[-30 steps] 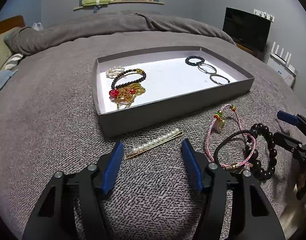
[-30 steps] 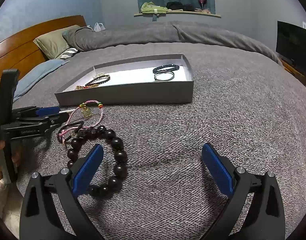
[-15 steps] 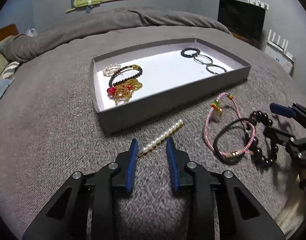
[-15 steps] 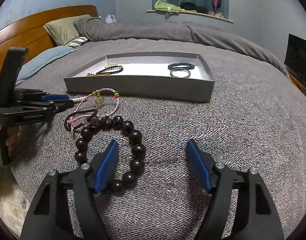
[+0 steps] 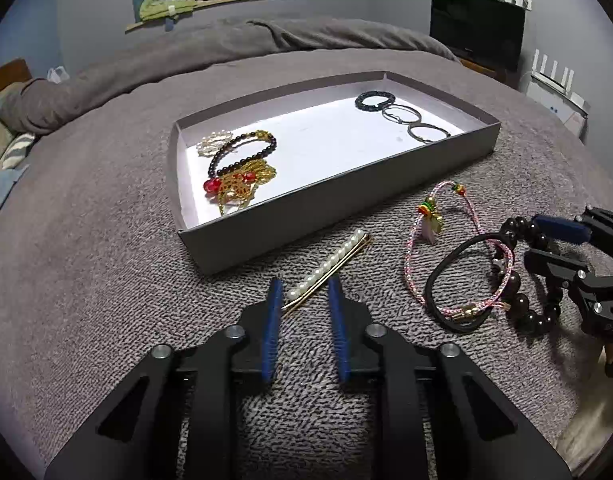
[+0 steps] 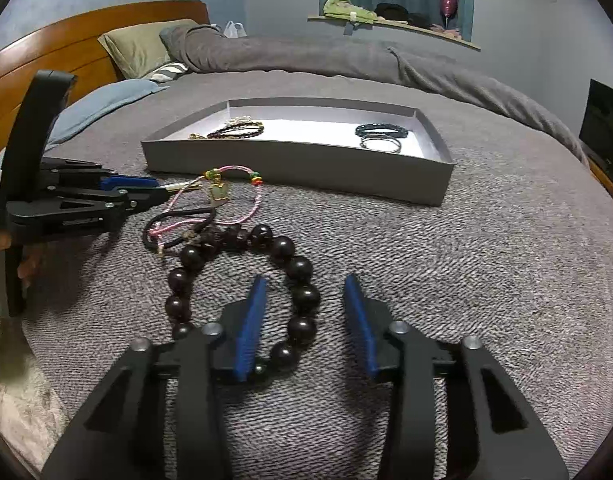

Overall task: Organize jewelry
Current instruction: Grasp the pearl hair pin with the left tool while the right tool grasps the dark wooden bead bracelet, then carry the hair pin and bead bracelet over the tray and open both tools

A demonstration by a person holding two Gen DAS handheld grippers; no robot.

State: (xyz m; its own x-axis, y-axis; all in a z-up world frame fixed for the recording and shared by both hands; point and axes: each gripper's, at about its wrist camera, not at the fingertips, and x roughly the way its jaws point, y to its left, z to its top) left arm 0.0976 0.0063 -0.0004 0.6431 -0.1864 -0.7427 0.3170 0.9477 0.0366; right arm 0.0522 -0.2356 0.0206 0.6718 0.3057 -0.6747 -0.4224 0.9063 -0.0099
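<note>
A pearl hairpin [image 5: 330, 266] lies on the grey blanket in front of the grey tray [image 5: 338, 200]. My left gripper [image 5: 304, 292] is closing, and the hairpin's near end lies between its fingers; the pads do not press it. A dark bead bracelet [image 6: 302, 268] lies further right. My right gripper [image 6: 306, 300] is also closing: its left finger stands inside the ring, the ring's right side is between the pads, and a gap shows at the right pad. A pink cord bracelet [image 5: 414, 248] and a black hair tie [image 5: 438, 280] lie between the two grippers.
The tray holds gold chains and beaded bracelets [image 5: 242, 168] at its left end, and a black bead bracelet [image 5: 374, 101] and thin rings at its right. Pillows [image 6: 146, 50] and a wooden headboard [image 6: 38, 56] are at the left. A dark screen [image 5: 476, 28] stands beyond the bed.
Both grippers' jaws have narrowed a lot. The left ones came in around the hairpin's near end. The right gripper shifted left over the bead bracelet, its left finger now inside the ring.
</note>
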